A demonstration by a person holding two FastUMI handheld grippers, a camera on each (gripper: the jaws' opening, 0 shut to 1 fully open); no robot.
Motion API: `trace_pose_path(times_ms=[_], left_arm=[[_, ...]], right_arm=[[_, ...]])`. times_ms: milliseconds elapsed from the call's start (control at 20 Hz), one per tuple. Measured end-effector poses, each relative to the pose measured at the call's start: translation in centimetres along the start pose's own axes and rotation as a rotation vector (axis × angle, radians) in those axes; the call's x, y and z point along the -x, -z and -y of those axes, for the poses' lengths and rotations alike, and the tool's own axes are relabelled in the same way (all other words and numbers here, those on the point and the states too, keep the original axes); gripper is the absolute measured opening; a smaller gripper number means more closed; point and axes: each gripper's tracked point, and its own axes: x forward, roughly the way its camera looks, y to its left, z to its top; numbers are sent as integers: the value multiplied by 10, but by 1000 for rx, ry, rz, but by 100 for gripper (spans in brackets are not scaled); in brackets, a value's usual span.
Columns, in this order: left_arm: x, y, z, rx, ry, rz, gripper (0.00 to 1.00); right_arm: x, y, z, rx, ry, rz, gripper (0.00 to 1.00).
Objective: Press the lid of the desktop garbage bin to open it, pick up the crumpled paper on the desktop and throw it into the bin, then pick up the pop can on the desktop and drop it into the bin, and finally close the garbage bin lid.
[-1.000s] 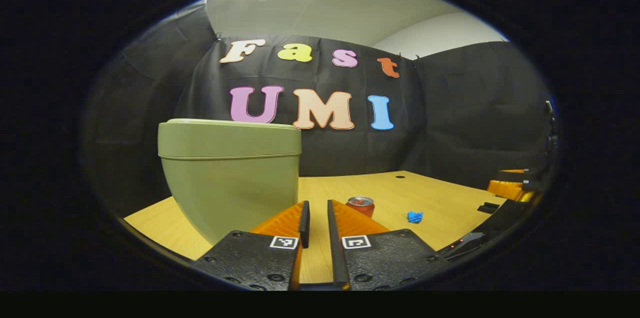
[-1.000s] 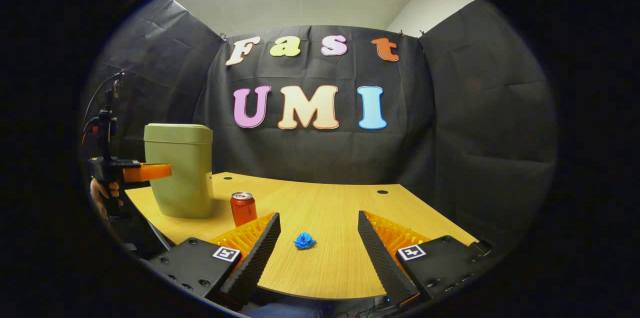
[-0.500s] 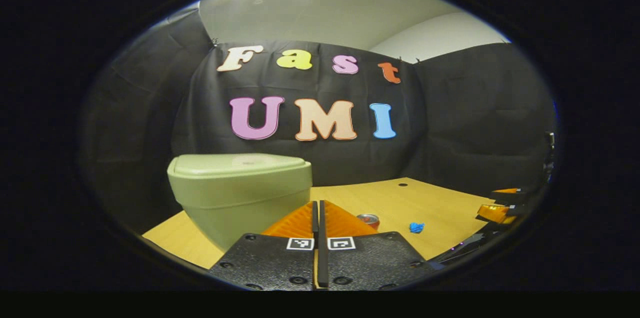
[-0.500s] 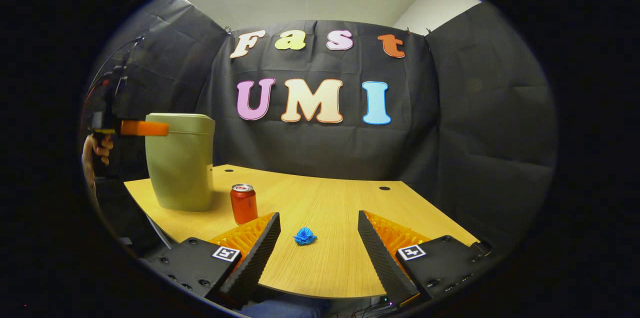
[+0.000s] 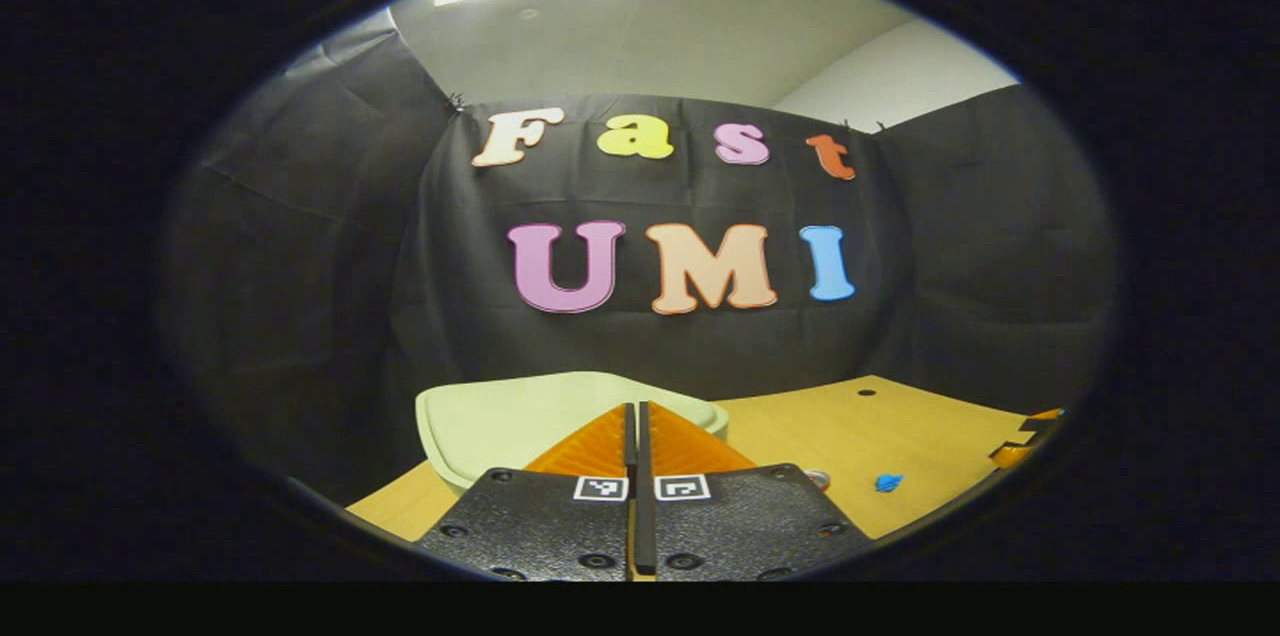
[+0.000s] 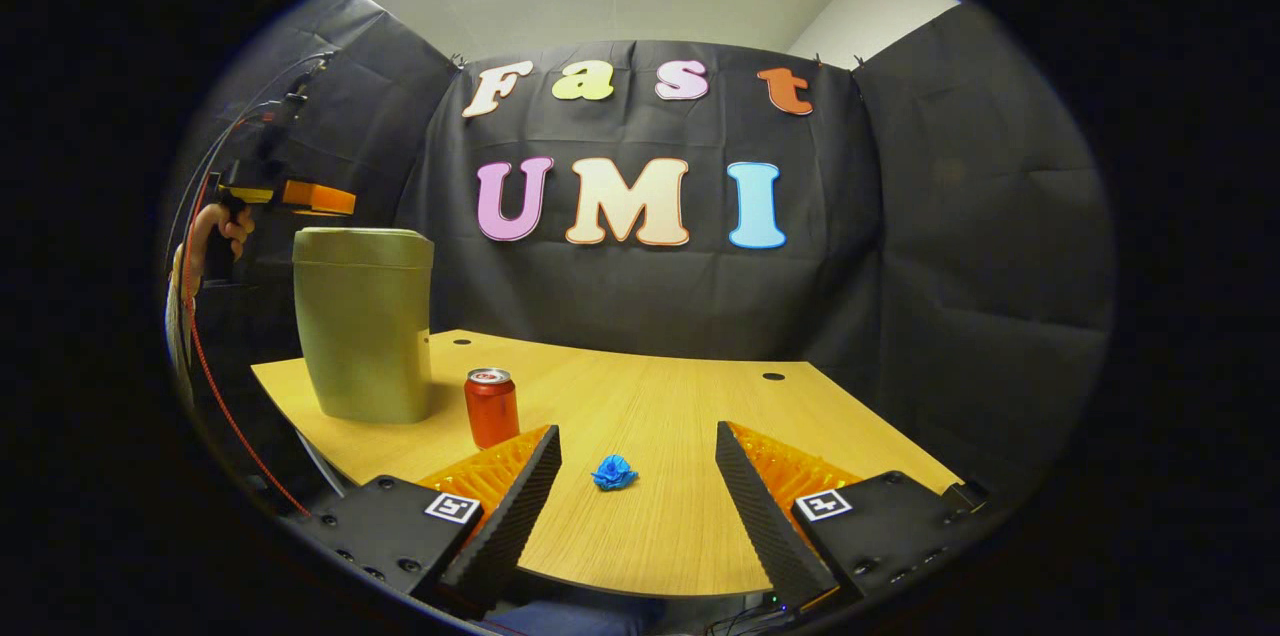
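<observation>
The wooden surface (image 6: pixel 650 436) carries a tall green bin (image 6: pixel 362 336) standing at its far left with the lid (image 5: pixel 520 411) down, a stiff plastic lid that I judge wants a firm push on top, and the left gripper (image 5: pixel 636 416) hovers just above it with fingers pressed together. A red can (image 6: pixel 491 406) stands upright near the bin, likely light, smooth and easily dented, so best gripped across its middle. The blue crumpled paper (image 6: pixel 613 472) lies ahead of the right gripper (image 6: pixel 635 476), whose fingers are spread wide; soft and nearly weightless, it can be pinched anywhere.
</observation>
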Motion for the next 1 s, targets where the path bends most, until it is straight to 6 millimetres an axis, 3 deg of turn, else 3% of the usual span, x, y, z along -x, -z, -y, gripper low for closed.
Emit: trace_pose_path(times_ms=[200, 400, 1000], left_arm=[[-9, 19, -7, 0, -17, -68, 0], [-10, 22, -7, 47, 16, -91, 0], [-15, 15, -14, 73, 50, -73, 0]], right_arm=[[-1, 2, 1, -9, 0, -4, 99], [-3, 8, 1, -8, -2, -22, 98], [-1, 3, -8, 8, -16, -7, 100]])
